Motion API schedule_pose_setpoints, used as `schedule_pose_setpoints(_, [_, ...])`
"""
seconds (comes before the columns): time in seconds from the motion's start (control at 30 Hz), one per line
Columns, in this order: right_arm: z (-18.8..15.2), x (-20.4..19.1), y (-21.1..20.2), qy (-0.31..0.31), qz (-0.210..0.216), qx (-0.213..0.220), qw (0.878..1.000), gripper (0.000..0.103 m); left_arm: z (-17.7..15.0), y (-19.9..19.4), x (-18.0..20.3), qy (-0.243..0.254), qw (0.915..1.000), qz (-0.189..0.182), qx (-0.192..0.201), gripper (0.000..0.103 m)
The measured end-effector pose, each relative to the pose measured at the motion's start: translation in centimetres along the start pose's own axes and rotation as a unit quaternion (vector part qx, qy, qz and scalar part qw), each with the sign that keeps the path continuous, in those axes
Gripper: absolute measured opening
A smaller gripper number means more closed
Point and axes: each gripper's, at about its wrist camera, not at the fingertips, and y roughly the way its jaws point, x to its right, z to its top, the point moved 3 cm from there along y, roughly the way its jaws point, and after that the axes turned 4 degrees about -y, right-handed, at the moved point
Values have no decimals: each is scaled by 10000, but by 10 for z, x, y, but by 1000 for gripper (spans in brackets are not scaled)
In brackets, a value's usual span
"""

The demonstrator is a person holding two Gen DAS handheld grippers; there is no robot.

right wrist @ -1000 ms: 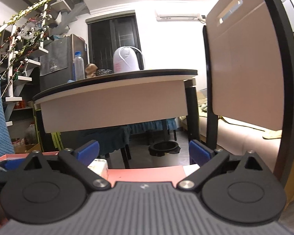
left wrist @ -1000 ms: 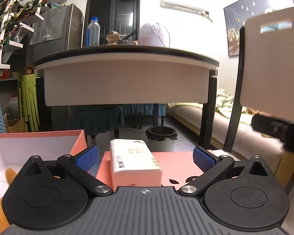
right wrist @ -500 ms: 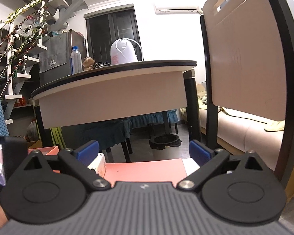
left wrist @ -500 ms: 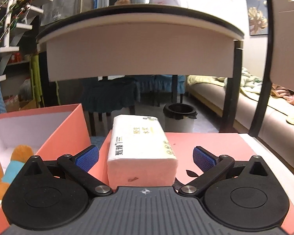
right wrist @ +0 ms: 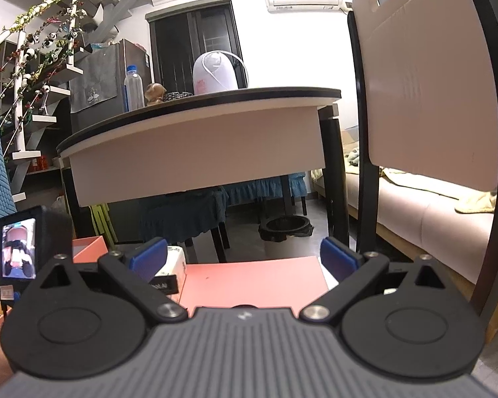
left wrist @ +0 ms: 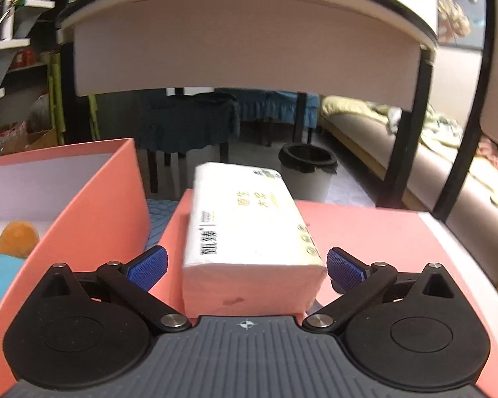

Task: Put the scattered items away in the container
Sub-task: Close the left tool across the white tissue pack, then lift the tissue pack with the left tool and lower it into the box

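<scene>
while the left gripper (left wrist: 245,267) is hovering low over a pink flat surface (left wrist: 375,232), its jaws are standing wide and released, one blue pad (left wrist: 147,267) on each side of a white tissue pack (left wrist: 249,229). the pack is lying flat on the pink surface, long axis pointing away from the camera, its near end sitting between the pads; the right pad is looking just beside the pack's corner, the left pad a little apart, and contact cannot be confirmed on either side. yellow and dark print is showing on the pack's top face.

to the left, a pink open box (left wrist: 93,205) with a white interior is standing just beside the pink surface, a strip of blue quilted fabric (left wrist: 161,214) showing in the gap between them. a plush toy (left wrist: 13,252), orange and light blue, is lying inside the box near its left edge.

the right gripper (right wrist: 244,258) is also spread apart and holding nothing, hanging above the same pink surface (right wrist: 252,280). in the right wrist view the tissue pack (right wrist: 176,262) is peeking out behind the left blue pad, and the left gripper's camera body with its small lit screen (right wrist: 18,248) is sitting at far left, in front of the pink box (right wrist: 86,248).

beyond, a round-edged table (right wrist: 199,139), a chair back (right wrist: 425,93) and a black-lined bin (right wrist: 285,232) on the floor are filling the background.
</scene>
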Motion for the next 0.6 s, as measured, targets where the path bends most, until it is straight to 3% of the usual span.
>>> schedule_pose_setpoints(0.13, [-1,-1,3,2,-7,-55,10000,99,0,5,1,42,10000,-61,-49,102])
schedule_pose_setpoints(0.23, [-3,-3,4,3,-26,-100,9999,99,1,8,-4,-152,9997,-147,-110,91])
schedule_pose_setpoints(0.37, [-6,-6,7,-72,-48,-187,9998,99,4,4,-13,-392,9988,-287,-116,86])
schedule_pose_setpoints(0.6, [-10,-12,10,-188,-67,-263,9995,99,11,-22,-19,-392,9975,-591,72,85])
